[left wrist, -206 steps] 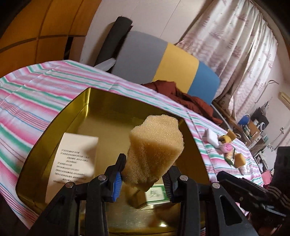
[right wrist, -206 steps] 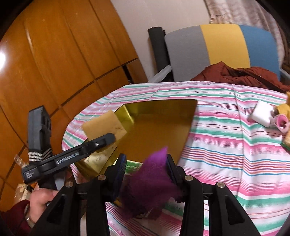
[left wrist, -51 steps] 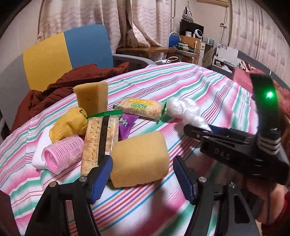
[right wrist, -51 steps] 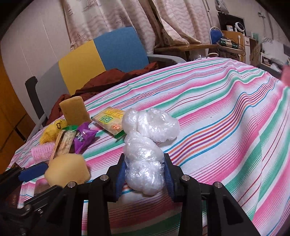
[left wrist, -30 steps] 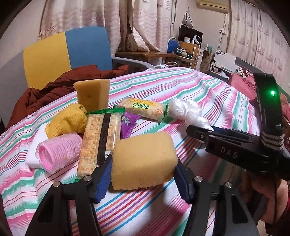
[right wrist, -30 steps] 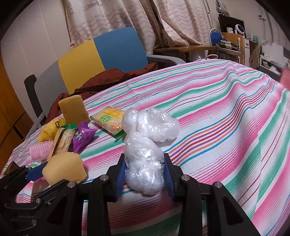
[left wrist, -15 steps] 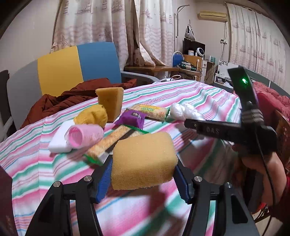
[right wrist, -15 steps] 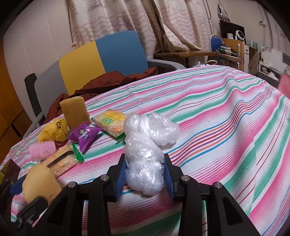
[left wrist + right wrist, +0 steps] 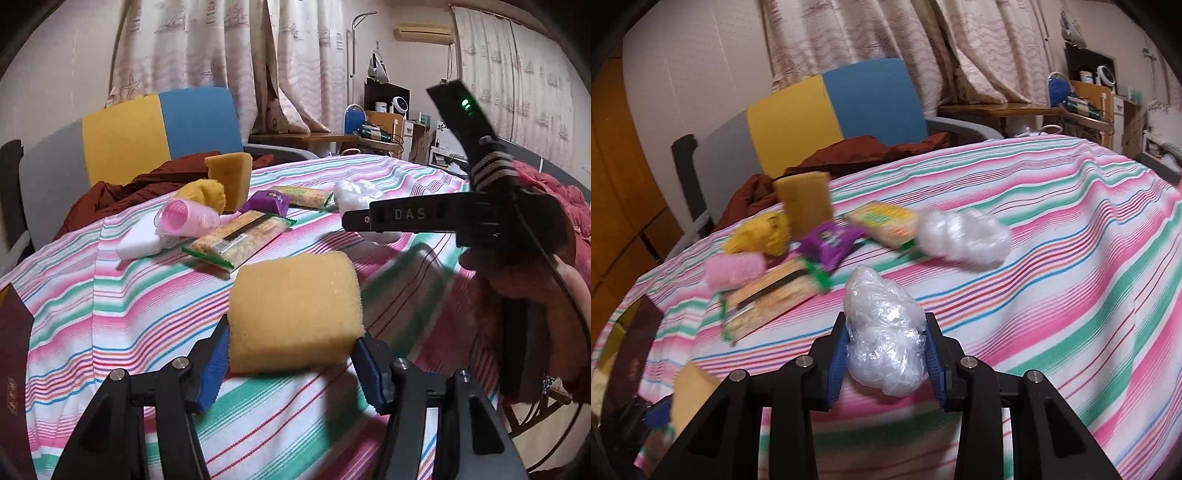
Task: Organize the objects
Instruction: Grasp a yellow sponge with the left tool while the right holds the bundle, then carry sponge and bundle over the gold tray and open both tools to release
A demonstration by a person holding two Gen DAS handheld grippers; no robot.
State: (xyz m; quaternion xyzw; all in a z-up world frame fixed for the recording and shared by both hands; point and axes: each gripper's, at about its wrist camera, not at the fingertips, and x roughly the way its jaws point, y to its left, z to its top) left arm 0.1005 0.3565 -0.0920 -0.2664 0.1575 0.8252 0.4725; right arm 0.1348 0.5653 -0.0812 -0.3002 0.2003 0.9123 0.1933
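The left hand-held gripper (image 9: 291,363) is clenched across the short width of a rectangular yellow foam sponge (image 9: 293,310), which sits at the lower centre of the left wrist view, lifted off the striped cloth of the desk (image 9: 129,295), its long axis running left to right between the blue pads. The right hand-held gripper (image 9: 886,354) grips a crumpled ball of clear plastic wrap (image 9: 882,336) at the lower centre of its own view, the ball standing taller than the pads.

Both loads are already in hand, so the coming move likely turns on where they go. A dark red box edge (image 9: 13,369) shows at the far left of the left wrist view, nearer the left gripper; whether it is the container cannot be told.

The rest of the pile lies ahead, toward the upper left: a long cracker packet (image 9: 236,236), a pink hair roller (image 9: 186,218), a white block (image 9: 138,240), a yellow knitted ball (image 9: 205,194), an upright sponge wedge (image 9: 229,177), a purple snack bag (image 9: 267,203), a yellow-green snack packet (image 9: 304,195) and a second plastic wad (image 9: 964,236). In the left wrist view the right gripper's body crosses the right side, close to the sponge's path.
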